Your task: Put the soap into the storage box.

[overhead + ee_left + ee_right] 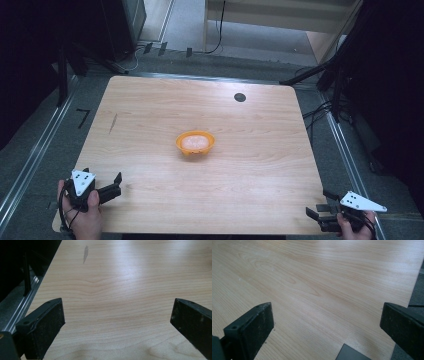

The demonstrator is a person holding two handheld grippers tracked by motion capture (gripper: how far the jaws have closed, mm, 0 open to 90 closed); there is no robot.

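Note:
An orange bowl (195, 142) with something pale inside sits at the middle of the wooden table (150, 110). My left gripper (116, 186) rests at the near left corner, held in a hand, jaws wide apart over bare wood (117, 315). At the near right corner my right gripper (320, 204) is also open, its jaws spread with nothing between them (327, 322). Both grippers are far from the bowl.
A small dark round disc (240, 97) lies near the table's far edge. A dark streak (113, 123) marks the wood at the left. A dark flat piece (352, 353) shows at the near edge by the right gripper. Metal rails and cables border the table.

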